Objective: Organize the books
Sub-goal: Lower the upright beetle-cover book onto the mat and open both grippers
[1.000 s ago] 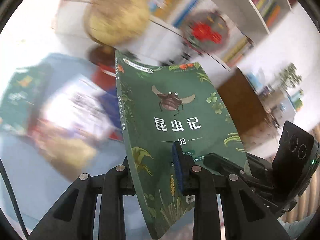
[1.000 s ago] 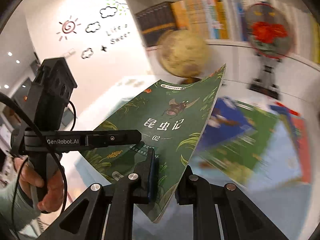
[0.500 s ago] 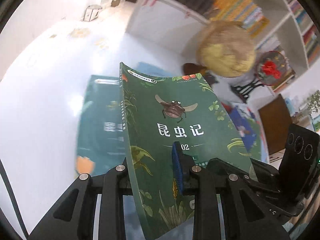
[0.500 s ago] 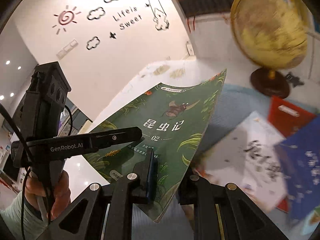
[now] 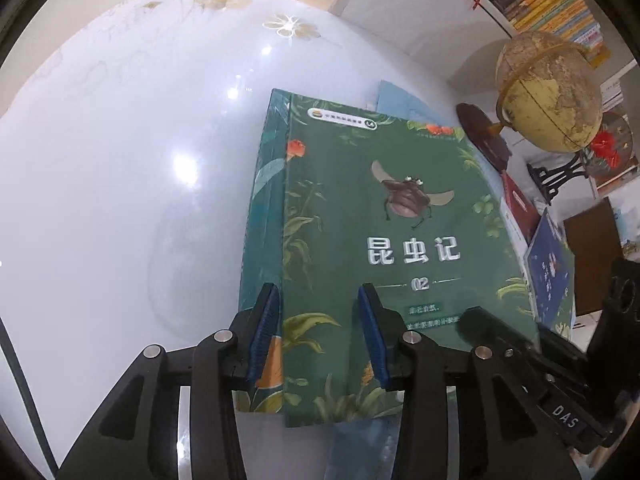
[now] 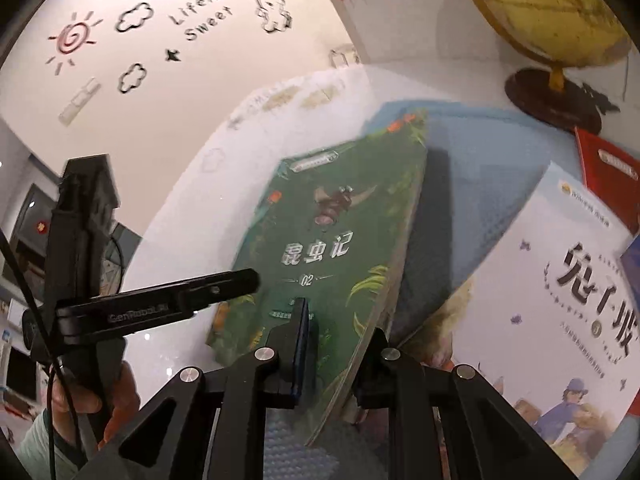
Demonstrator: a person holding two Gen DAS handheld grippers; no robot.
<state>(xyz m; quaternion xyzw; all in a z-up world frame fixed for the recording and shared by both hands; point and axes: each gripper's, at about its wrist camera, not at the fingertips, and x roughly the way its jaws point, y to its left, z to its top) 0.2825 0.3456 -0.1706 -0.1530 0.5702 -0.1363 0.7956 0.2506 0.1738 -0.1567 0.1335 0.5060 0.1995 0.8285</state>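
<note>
A green book with a beetle and "02" on its cover [image 5: 392, 248] lies almost flat on top of another green book [image 5: 264, 208] on the white table. My left gripper [image 5: 318, 336] is open, its blue pads [image 5: 262, 332] either side of the book's left edge. My right gripper [image 6: 336, 344] is shut on the green book [image 6: 332, 248] at its lower right edge, holding that edge slightly raised. The left gripper's body [image 6: 132, 308] shows in the right wrist view beside the book.
A white book with black characters [image 6: 560, 300], a red book [image 6: 612, 176] and a blue book [image 5: 550, 268] lie to the right on a blue mat [image 6: 472, 160]. A globe [image 5: 548, 96] stands at the back right by a bookshelf [image 5: 560, 4].
The green book came down from upright to nearly flat on the other green book. My left gripper opened and let go of it. My right gripper kept its hold.
</note>
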